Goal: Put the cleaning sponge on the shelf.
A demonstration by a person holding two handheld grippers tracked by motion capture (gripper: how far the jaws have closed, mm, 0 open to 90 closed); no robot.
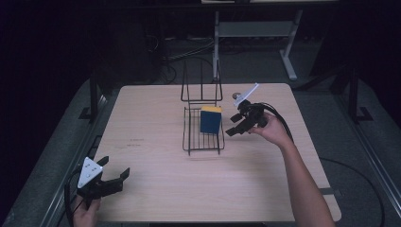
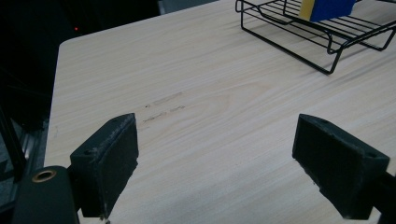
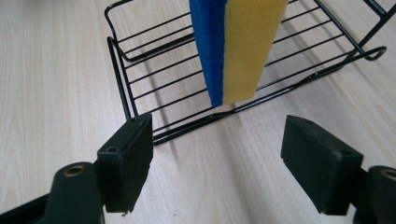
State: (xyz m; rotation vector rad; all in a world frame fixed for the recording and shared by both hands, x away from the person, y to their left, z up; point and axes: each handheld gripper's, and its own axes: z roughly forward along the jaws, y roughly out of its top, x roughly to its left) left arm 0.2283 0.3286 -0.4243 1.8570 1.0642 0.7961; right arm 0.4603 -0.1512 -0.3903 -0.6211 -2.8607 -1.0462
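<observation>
High view: sponge [image 1: 210, 120] upright on edge in wire rack [image 1: 203, 136], long axis 12–6; right claw [image 1: 240, 124] wide at 3 o'clock, left claw [image 1: 112, 176] wide.

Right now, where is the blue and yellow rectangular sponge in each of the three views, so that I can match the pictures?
High view: the blue and yellow rectangular sponge stands on edge in the black wire rack, mid-table.
Left gripper view: its lower part shows at the top edge, right of centre, in the rack.
Right gripper view: it fills the top centre, edge-on, blue layer left, yellow right.
Shared landmark: the black wire rack on the light wooden table.
</observation>
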